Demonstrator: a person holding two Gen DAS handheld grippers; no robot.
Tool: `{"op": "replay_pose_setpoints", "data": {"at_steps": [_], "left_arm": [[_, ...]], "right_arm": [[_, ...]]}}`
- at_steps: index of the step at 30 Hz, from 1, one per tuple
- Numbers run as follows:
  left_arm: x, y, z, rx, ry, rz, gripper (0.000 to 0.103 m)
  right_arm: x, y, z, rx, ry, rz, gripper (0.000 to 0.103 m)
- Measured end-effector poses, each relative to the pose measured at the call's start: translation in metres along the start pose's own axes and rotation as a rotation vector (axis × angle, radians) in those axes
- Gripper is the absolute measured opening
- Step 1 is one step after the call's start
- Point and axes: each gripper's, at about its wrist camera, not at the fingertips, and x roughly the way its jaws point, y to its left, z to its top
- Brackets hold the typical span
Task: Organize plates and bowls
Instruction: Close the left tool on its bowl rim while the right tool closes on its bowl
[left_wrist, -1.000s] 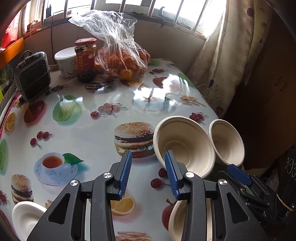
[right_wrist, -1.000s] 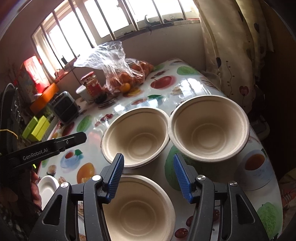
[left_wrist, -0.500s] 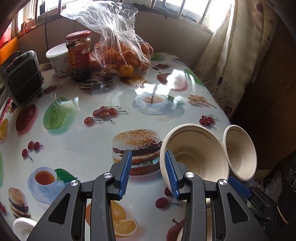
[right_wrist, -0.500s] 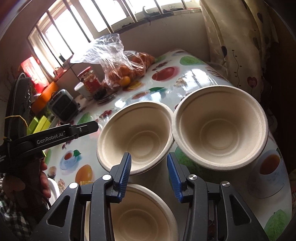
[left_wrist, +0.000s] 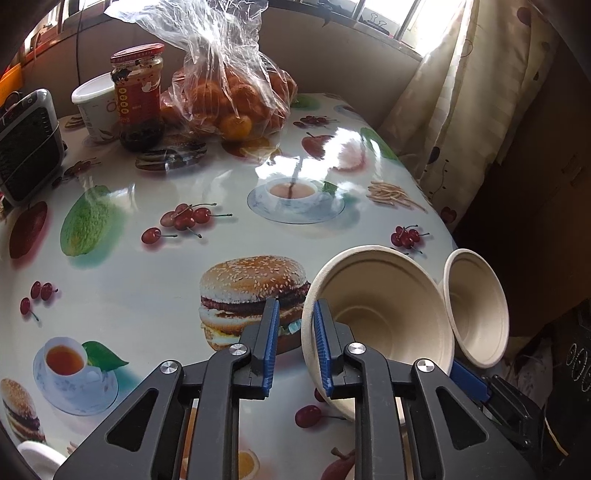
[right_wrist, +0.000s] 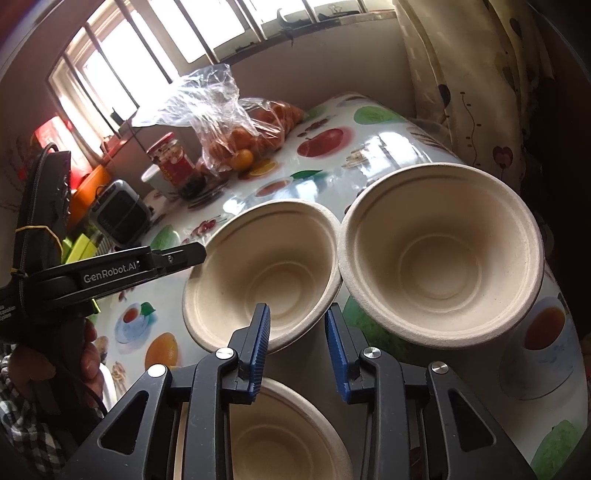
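Observation:
Three beige paper bowls sit near the table's right edge. In the left wrist view my left gripper (left_wrist: 293, 343) is open, its jaws on either side of the near rim of the middle bowl (left_wrist: 384, 314); a second bowl (left_wrist: 476, 306) is beside it. In the right wrist view my right gripper (right_wrist: 297, 347) is open and empty above the gap between the middle bowl (right_wrist: 266, 273), the right bowl (right_wrist: 439, 254) and the nearest bowl (right_wrist: 280, 435). The left gripper (right_wrist: 173, 258) shows there at the middle bowl's left rim.
A bag of oranges (left_wrist: 229, 92), a red-lidded jar (left_wrist: 138, 96), a white tub (left_wrist: 96, 107) and a small dark heater (left_wrist: 26, 144) stand at the table's far side. A curtain (left_wrist: 461, 110) hangs at the right. A white plate (left_wrist: 37, 458) lies at the near left.
My left gripper has moved forward and narrowed around the middle bowl's rim. My right gripper has moved closer to the bowls and its jaws have narrowed.

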Motion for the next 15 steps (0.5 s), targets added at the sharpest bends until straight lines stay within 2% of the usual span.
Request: {"op": "replay_pose_setpoints", "data": {"at_steps": [4, 15], "left_arm": [[0.0006, -0.0016, -0.0007, 0.009, 0.000, -0.007, 0.009], [0.0000, -0.0004, -0.0001, 0.003, 0.000, -0.011, 0.008]], "right_arm": [[0.0004, 0.0006, 0.0005, -0.001, -0.005, -0.002, 0.026], [0.0016, 0.0000, 0.0016, 0.001, -0.002, 0.001, 0.024]]}}
